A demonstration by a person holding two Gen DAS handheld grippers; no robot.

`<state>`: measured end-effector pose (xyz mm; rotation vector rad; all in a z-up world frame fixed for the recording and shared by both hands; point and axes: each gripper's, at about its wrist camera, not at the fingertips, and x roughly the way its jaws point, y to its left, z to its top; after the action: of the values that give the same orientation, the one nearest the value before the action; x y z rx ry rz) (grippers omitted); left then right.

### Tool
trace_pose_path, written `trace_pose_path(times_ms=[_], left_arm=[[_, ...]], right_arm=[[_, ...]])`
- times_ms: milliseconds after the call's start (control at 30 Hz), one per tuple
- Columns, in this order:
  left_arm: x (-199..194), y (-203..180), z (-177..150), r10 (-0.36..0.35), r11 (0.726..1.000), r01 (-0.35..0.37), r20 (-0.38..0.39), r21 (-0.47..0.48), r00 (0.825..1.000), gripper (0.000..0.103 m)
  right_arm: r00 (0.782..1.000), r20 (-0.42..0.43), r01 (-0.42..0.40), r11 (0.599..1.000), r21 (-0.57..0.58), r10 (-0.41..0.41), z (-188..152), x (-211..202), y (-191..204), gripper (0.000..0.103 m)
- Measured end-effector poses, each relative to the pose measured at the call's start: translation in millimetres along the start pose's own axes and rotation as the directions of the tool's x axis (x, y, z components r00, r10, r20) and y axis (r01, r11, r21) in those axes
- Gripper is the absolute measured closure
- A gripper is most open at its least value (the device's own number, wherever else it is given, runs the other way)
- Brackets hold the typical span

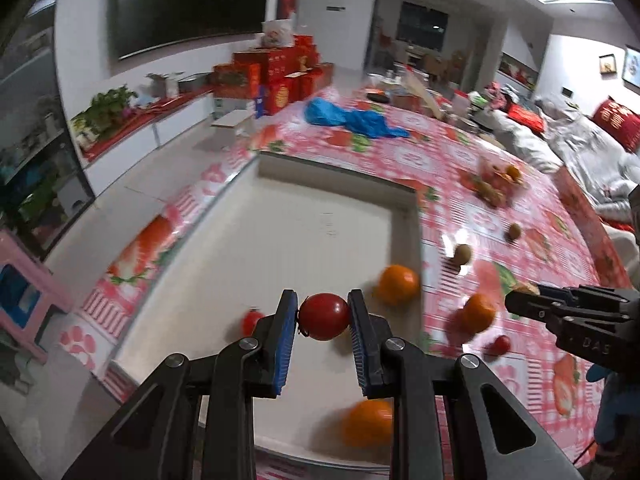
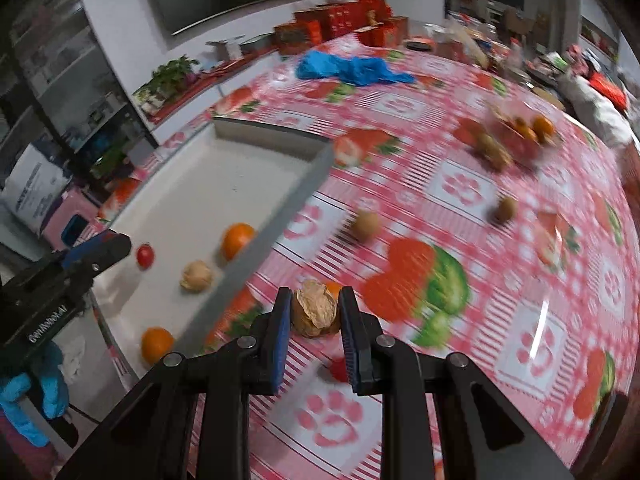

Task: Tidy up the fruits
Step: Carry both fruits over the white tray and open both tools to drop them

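My left gripper (image 1: 323, 316) is shut on a red cherry tomato (image 1: 324, 317) and holds it above the white tray (image 1: 320, 208). In the tray lie two oranges (image 1: 398, 284) (image 1: 368, 422) and another red tomato (image 1: 252, 320). My right gripper (image 2: 314, 312) is shut on a tan papery husk fruit (image 2: 314, 314) just right of the tray wall (image 2: 272, 232). In the right wrist view the tray holds a second husk fruit (image 2: 196, 276), two oranges (image 2: 237, 240) and a tomato (image 2: 145, 255). On the cloth lie an orange (image 1: 478, 312), a tomato (image 1: 500, 345) and two kiwis (image 1: 462, 255).
A pile of mixed fruit (image 2: 516, 136) sits further back on the pink checked tablecloth (image 2: 460, 184). A blue plastic bag (image 2: 352, 68) lies at the far end. Red gift boxes (image 1: 276, 72) stand beyond the table. A sofa (image 1: 580, 148) is to the right.
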<state>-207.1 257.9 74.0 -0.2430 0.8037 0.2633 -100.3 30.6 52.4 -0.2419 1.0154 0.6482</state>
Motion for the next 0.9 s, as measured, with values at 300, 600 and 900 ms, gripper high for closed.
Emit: trace_pose_path(times_ms=[300, 600, 900], left_arm=[[15.4, 27.6, -2.4, 0.052, 0.998, -0.053, -0.02, -0.032, 0.998, 0.075], [26.3, 34.4, -7.1, 0.054, 0.997, -0.057, -0.048, -0.052, 0.997, 0.075], [33.6, 31.3, -12.7, 0.06, 0.998, -0.062, -0.071, -0.023, 0.996, 0.075]], right_arm=[[0.996, -0.032, -0.088, 0.996, -0.027, 0.088, 31.2, 26.3, 44.6, 0.077], [0.986, -0.096, -0.136, 0.991, -0.011, 0.135, 39.1, 55.4, 66.0, 0.077], [0.98, -0.138, -0.144, 0.989, 0.027, 0.146, 37.0, 68.3, 63.9, 0.073]])
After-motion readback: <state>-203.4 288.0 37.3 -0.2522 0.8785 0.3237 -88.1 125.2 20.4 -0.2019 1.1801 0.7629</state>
